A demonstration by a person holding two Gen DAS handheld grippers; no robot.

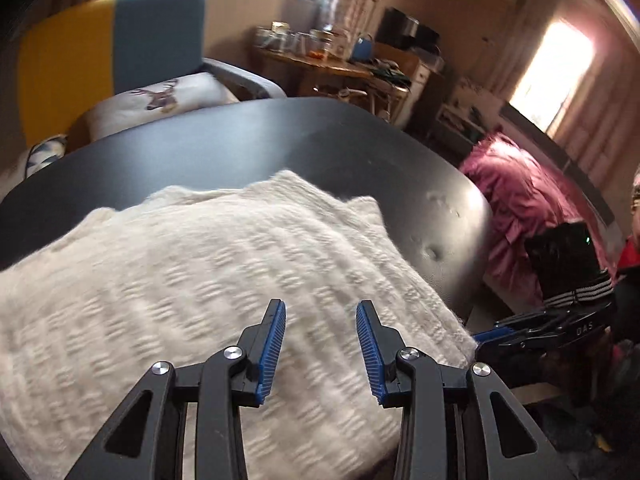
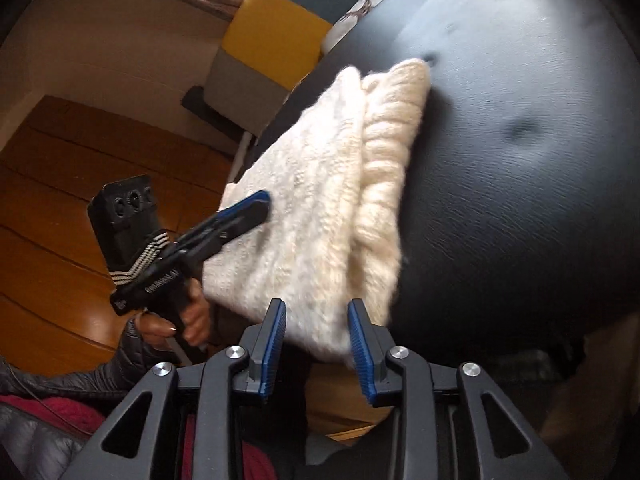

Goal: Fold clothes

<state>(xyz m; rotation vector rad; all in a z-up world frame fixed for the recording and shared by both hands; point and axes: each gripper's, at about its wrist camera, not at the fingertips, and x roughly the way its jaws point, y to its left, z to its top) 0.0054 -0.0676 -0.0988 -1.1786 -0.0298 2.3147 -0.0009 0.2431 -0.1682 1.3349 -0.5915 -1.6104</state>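
A cream knitted sweater [image 1: 208, 276] lies folded in layers on a black padded table [image 1: 280, 140]. My left gripper [image 1: 321, 312] hovers open above the sweater's near part, with nothing between its blue pads. In the right wrist view the sweater [image 2: 320, 200] lies along the table's [image 2: 520, 160] left edge. My right gripper [image 2: 316, 308] is open, its tips straddling the sweater's near corner without clamping it. The left gripper also shows in the right wrist view [image 2: 256, 204], over the sweater's left edge. The right gripper shows in the left wrist view [image 1: 486, 338], at the sweater's right corner.
A yellow and blue armchair [image 1: 120, 48] with a deer cushion [image 1: 160, 96] stands behind the table. A cluttered wooden desk [image 1: 332, 64] and a pink blanket [image 1: 520, 200] are to the right. Wooden floor [image 2: 60, 200] lies left of the table.
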